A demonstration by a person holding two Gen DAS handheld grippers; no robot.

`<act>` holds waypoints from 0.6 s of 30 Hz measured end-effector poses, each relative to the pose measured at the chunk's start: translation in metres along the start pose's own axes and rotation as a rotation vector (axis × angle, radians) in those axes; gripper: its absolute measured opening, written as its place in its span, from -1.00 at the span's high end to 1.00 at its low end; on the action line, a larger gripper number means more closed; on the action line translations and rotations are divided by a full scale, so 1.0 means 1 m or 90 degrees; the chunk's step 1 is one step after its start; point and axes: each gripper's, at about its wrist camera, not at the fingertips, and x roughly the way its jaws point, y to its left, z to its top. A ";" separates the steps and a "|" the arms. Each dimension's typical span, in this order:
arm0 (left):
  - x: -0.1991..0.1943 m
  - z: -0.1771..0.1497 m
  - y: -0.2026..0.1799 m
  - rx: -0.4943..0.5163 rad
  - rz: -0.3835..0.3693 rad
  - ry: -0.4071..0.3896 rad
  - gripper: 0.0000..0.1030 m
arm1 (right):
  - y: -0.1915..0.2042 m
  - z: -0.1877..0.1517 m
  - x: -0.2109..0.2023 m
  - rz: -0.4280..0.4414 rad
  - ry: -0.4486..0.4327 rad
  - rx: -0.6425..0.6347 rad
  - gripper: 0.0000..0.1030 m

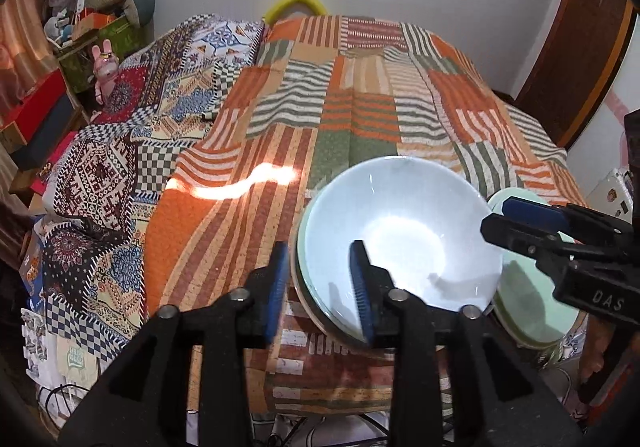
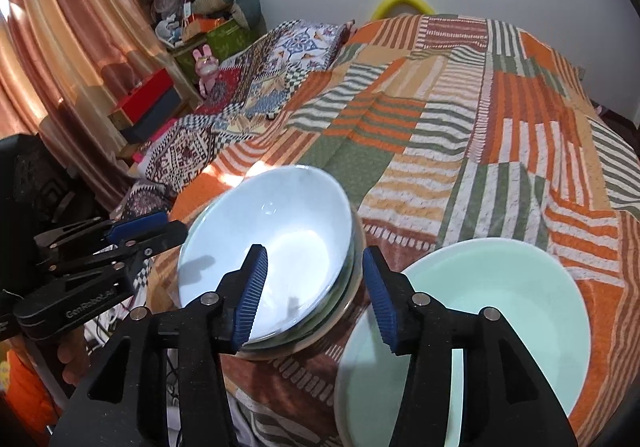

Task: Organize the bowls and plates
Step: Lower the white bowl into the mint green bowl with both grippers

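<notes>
A white bowl (image 1: pixel 400 231) (image 2: pixel 288 223) sits on top of a small stack of bowls (image 2: pixel 320 331) at the near edge of a quilt-covered bed (image 1: pixel 360 87). My left gripper (image 1: pixel 319 259) is open and straddles the bowl's left rim without pressing on it. My right gripper (image 2: pixel 314 251) is open too, with the stack's right rim between its pads. Each gripper also shows in the other's view: the right gripper (image 1: pixel 496 217), the left gripper (image 2: pixel 174 223). To the right of the bowls lie stacked pale green plates (image 2: pixel 500 307) (image 1: pixel 532 311).
A second patterned blanket (image 1: pixel 120 151) covers the bed's left side. Boxes, bags and a pink rabbit toy (image 1: pixel 103 65) crowd the left wall by a curtain (image 2: pixel 80 47). A wooden door (image 1: pixel 580 47) stands at the right. Cables (image 1: pixel 72 399) lie on the floor below the bed's near edge.
</notes>
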 end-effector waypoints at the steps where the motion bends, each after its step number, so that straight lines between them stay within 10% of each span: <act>1: 0.000 -0.001 0.001 -0.001 0.000 -0.003 0.18 | -0.002 0.001 0.000 -0.001 -0.001 0.004 0.10; 18: 0.039 -0.022 0.022 -0.045 -0.057 0.053 0.12 | -0.013 -0.006 0.027 -0.019 0.052 0.026 0.04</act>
